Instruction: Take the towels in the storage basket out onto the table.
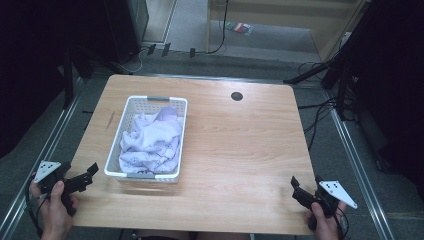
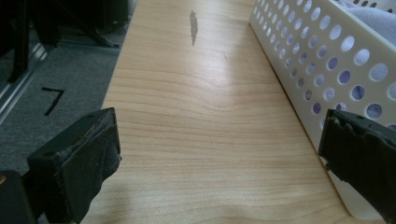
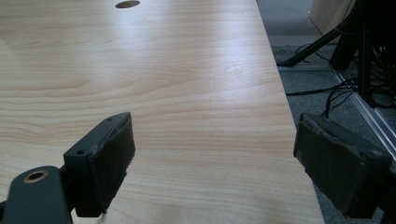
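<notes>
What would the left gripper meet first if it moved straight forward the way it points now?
Probably nothing soon: the open left gripper points along bare table beside the white basket. Its right-hand jaw runs very close to the basket wall and might scrape it; depth is unclear.

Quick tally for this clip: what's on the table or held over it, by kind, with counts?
Basket, white and perforated: 1
Cloth, pale lilac, bundled in the basket: 1
Left claw and right claw, both open, at the table's near corners: 2
Total: 4
</notes>
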Motion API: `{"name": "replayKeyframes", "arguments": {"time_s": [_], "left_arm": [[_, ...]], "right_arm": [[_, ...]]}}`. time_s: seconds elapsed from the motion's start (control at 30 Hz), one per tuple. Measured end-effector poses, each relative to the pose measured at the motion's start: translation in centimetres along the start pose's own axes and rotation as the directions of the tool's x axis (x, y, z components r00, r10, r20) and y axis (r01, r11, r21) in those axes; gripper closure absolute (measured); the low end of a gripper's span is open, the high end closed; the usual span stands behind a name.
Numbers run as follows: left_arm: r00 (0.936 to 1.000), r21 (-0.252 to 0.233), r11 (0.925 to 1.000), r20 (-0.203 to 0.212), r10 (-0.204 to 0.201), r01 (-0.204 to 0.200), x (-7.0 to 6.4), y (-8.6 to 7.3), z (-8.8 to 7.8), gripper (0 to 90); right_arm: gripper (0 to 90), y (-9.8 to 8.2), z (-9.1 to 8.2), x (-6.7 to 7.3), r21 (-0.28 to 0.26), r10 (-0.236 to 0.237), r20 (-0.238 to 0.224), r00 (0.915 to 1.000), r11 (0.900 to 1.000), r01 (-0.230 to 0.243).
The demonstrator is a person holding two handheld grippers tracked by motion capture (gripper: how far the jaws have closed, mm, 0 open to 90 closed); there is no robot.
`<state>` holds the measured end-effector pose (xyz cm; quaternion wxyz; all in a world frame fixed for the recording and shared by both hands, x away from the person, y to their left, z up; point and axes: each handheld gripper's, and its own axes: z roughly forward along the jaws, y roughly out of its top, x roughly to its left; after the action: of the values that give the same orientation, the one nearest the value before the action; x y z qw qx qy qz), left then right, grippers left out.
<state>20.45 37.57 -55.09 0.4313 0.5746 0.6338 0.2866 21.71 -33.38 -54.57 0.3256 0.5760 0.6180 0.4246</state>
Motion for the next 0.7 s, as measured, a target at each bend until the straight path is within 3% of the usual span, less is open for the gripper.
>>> {"name": "replayKeyframes", "arguments": {"time_s": [0.17, 0.23, 0.37, 0.47, 0.5, 0.53, 0.63, 0.7], "left_arm": [[0.9995, -0.020, 0.9998, 0.029, 0.009, -0.008, 0.0, 0.1, -0.1, 0.0], [0.9990, -0.053, 0.9986, 0.045, 0.001, 0.001, -0.1, 0.6, -0.5, 0.0], [0.9992, -0.084, 0.9964, 0.039, -0.008, 0.012, -0.3, 1.4, -1.2, 0.0], [0.9989, -0.057, 0.9984, 0.045, 0.009, -0.007, -0.8, 2.3, -1.7, 0.0], [0.9967, -0.050, 0.9986, 0.079, 0.019, -0.016, -1.4, 2.9, -2.1, 0.0], [0.9967, -0.050, 0.9986, 0.079, 0.019, -0.016, -1.4, 2.9, -2.1, 0.0], [0.9886, -0.043, 0.9968, 0.132, 0.073, -0.068, -3.2, 4.0, -2.7, 0.0], [0.9861, -0.042, 0.9955, 0.140, 0.090, -0.085, -3.7, 4.3, -2.9, 0.0]], "right_arm": [[12.5, 0.0, 0.0, 0.0, 0.000, -0.006, 0.000, 1.0000, 1.000, 0.006], [12.5, 0.0, 0.1, 0.0, 0.001, -0.005, 0.000, 1.0000, 1.000, 0.005], [12.5, 0.0, 0.1, -0.1, 0.000, 0.000, -0.001, 1.0000, 1.000, 0.000], [12.4, 0.0, 0.1, -0.1, -0.001, 0.003, -0.004, 1.0000, 1.000, -0.003], [12.5, 0.0, 0.0, -0.1, 0.000, 0.008, -0.003, 1.0000, 1.000, -0.008], [12.5, 0.0, 0.0, -0.1, 0.000, 0.008, -0.003, 1.0000, 1.000, -0.008], [12.4, 0.0, 0.1, -0.1, 0.001, 0.008, -0.003, 1.0000, 1.000, -0.008], [12.4, 0.0, 0.1, -0.1, 0.000, 0.004, -0.004, 1.0000, 1.000, -0.004]]}}
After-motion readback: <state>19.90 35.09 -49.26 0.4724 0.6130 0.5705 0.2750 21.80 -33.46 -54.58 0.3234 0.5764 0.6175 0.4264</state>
